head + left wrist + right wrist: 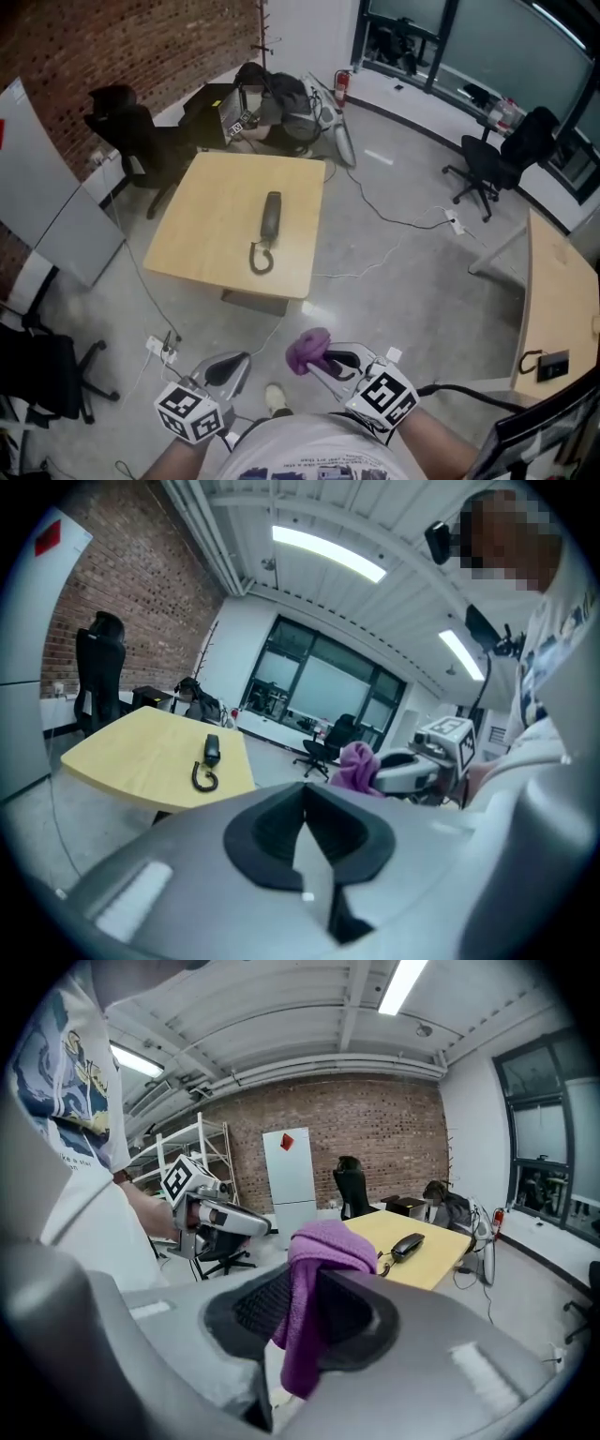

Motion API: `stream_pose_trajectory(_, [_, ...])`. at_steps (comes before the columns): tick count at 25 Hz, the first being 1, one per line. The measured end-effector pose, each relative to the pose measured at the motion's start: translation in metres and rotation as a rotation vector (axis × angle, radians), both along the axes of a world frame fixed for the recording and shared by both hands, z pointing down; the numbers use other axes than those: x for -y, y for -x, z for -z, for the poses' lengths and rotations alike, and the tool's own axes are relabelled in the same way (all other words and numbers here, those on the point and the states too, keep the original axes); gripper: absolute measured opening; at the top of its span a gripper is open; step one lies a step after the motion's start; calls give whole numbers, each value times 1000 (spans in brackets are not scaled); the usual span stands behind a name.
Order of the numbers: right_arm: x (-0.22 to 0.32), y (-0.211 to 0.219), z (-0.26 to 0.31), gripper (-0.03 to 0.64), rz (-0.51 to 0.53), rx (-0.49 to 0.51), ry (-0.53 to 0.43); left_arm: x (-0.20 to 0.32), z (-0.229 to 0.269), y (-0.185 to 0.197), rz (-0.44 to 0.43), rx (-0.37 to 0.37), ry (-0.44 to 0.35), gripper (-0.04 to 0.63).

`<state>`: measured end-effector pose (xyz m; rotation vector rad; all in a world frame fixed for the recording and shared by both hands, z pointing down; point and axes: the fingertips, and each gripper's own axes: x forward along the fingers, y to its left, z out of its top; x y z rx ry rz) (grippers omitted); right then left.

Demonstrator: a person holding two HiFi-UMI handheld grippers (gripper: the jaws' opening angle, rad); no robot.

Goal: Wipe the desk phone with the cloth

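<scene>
big square light wooden table (216, 216) sits in the middle of the grey floor, with a black office chair (127, 127) just past its far left corner. the dark desk phone handset with the curly cord (270, 217) lies on the table, toward its right edge. both grippers are held well short of the table's near edge, nowhere near touching it. left gripper (306, 827) has its jaws closed together with nothing in them. right gripper (323, 359) is clamped on a crumpled purple cloth (307, 349), which bunches over the tips and hangs down between the jaws.
</scene>
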<state>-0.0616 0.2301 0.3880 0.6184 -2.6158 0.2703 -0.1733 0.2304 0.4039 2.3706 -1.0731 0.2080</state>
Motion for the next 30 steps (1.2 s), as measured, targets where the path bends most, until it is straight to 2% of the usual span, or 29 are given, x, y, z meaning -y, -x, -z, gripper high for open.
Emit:
stream_pose_trajectory(4, [-37,-26,7,87,30,8,-13,-24,13,-37,-18,25,-19,3])
stream_pose_trajectory(7, [-61,-52,7,87,49,22,-9,-32,33,-61,13,10,-51,3])
stream_pose_trajectory(10, [-83,-68,5,87,68,40,11,-50,45,-78,41,5,-51,3])
stream_pose_trajectory(13, [-98,-78,7,87,81,60,7,-77,40,-92,27,28,-26,3])
stream_pose_trajectory(16, [-103,-81,10,87,74,68,2,-97,28,-98,7,38,22,3])
stream_pose_trajectory(19, [-107,-85,15,87,57,73,-21,-104,20,-102,-19,43,37,3])
stream_pose_trajectory(25, [-108,-85,20,87,12,53,-57,-97,33,-113,-82,41,-13,3])
stream_pose_trajectory(30, [-115,-60,24,87,8,52,-75,-105,31,-93,-115,47,-24,3])
